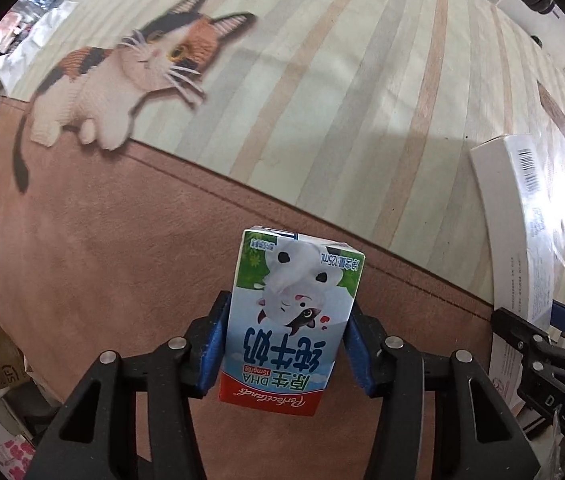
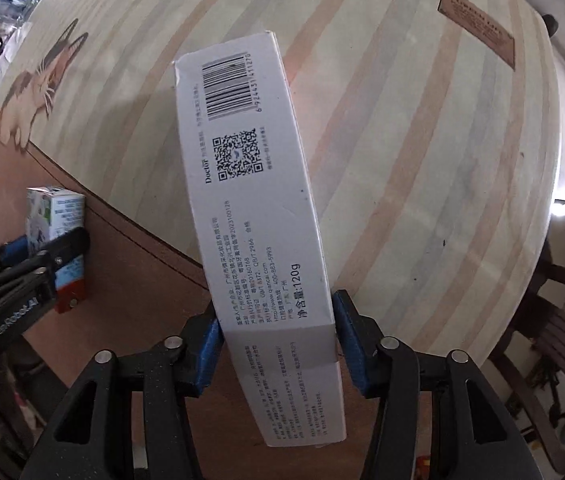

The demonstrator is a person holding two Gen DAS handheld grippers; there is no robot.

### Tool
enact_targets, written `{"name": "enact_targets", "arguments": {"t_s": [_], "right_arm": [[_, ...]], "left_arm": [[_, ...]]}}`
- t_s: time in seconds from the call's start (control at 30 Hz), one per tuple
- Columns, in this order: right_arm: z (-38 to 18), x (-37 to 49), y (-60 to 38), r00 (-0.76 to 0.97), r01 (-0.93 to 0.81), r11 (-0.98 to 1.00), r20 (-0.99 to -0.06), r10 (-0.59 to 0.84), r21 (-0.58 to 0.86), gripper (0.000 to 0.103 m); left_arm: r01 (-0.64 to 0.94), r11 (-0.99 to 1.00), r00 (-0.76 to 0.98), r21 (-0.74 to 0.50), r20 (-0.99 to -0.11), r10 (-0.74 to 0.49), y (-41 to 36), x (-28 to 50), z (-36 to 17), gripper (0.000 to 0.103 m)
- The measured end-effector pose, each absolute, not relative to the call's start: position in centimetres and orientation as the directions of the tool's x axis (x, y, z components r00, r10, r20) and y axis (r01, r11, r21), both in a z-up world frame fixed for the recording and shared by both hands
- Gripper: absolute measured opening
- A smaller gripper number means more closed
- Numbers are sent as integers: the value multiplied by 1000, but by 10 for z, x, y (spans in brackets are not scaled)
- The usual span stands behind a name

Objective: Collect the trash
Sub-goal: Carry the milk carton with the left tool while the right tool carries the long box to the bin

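While both pieces of trash are already clamped and lifted, the step in hand looks like carrying them to a bin, which neither view shows. To do it well, keep the squeeze steady without crushing the cardboard, and move both hands level so nothing slides out.

In the left wrist view, the left gripper [image 1: 285,346] has its blue fingers [image 1: 213,350] closed on the side faces of a small milk carton [image 1: 292,320], low in the centre of the frame above the brown border of the worktop [image 1: 102,240]. Its long axis runs straight out along the fingers, away from the camera; its print reads upside down.

In the right wrist view, the right gripper [image 2: 278,346] pinches a long white toothpaste box [image 2: 254,200] near its lower end. The box's long axis runs from bottom centre up toward the upper middle of the frame, leaning slightly left, barcode end farthest from the camera. Held so far from its middle, it will probably swing or pivot if jerked.

A printed cat [image 1: 122,76] lies at the upper left of the striped cloth [image 1: 362,100].
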State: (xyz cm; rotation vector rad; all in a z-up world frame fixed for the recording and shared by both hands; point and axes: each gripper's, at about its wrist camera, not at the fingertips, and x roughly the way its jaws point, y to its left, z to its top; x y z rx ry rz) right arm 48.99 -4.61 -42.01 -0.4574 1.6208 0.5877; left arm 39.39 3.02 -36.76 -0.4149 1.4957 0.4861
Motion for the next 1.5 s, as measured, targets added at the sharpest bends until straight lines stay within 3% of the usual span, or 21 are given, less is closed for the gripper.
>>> {"name": "enact_targets", "arguments": {"t_s": [0.23, 0.47, 0.6, 0.73, 0.9, 1.07, 1.2, 1.33, 1.5], "right_arm": [[-386, 423, -47, -136, -653, 735, -983, 120, 180, 52], [-319, 312, -15, -197, -732, 607, -950, 243, 307, 52], [-298, 240, -25, -258, -774, 513, -924, 283, 373, 52], [-288, 147, -22, -349, -794, 429, -901, 258, 430, 52], [-349, 34, -11, -434, -810, 375, -891, 134, 452, 52], [-475, -22, 19, -527, -779, 415, -850, -26, 470, 52], [-581, -48, 33, -553, -766, 452, -827, -100, 458, 52], [-690, -58, 46, -582, -751, 491, -795, -174, 442, 52], [-776, -58, 60, -573, -773, 484, -778, -258, 409, 52]], "left_arm": [[-659, 752, 110, -8, -990, 86, 29, 317, -314, 49], [-781, 619, 217, -84, -966, 142, 42, 161, -250, 49], [-854, 511, 218, -98, -959, 180, 44, 53, -240, 49], [-914, 392, 181, -104, -970, 164, 49, -48, -265, 49], [-965, 229, 147, -130, -988, 56, 56, -145, -333, 49], [-976, 51, 208, -213, -974, -87, 78, -194, -437, 49], [-955, -74, 296, -287, -940, -168, 108, -209, -539, 49], [-950, -78, 311, -301, -925, -218, 134, -206, -624, 49], [-949, -57, 312, -309, -902, -297, 147, -202, -697, 50]]}}
